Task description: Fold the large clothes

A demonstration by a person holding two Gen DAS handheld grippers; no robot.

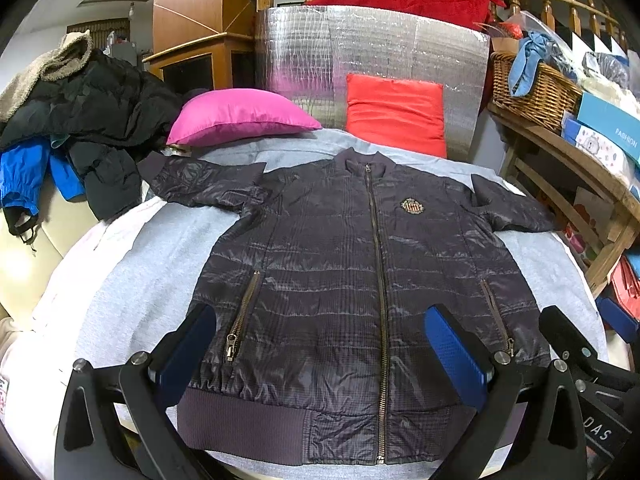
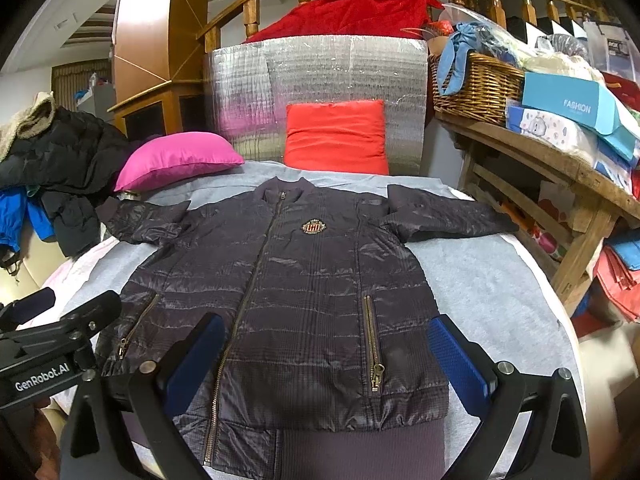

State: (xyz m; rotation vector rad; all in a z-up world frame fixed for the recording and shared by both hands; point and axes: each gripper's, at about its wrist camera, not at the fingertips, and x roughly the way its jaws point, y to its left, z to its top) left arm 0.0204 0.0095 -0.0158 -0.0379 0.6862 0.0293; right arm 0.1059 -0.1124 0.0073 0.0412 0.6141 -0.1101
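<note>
1. Left wrist view: dark quilted jacket (image 1: 352,280) is lying flat, zipped, front up, on the grey sheet (image 1: 132,264) covering the bed. Both sleeves are spreading outward from the jacket's shoulders. Pink pillow (image 1: 240,116) and red pillow (image 1: 396,114) are sitting just beyond the jacket's collar.
2. Left claw (image 1: 320,356) is hovering over the jacket's hem end, jaws spread wide, gripping nothing. Part of the right claw's body is showing at the jacket's right hem corner.
3. Right wrist view: same jacket (image 2: 288,292), crest badge (image 2: 312,226) on the chest. Wicker basket (image 2: 476,88) is sitting on a wooden shelf, well off the jacket's right sleeve.
4. Right claw (image 2: 324,364) is also hanging over the hem, jaws wide apart, empty.
5. Judgement: folding is not yet started; likely first step is bringing a sleeve or side panel in over the jacket's zip line.
6. Doing it well: pinching the cuff or side seam through both layers, since the shiny fabric is probably slippery; lifting low, laying the sleeve straight across the chest, avoiding bunching the ribbed hem (image 2: 360,452).
</note>
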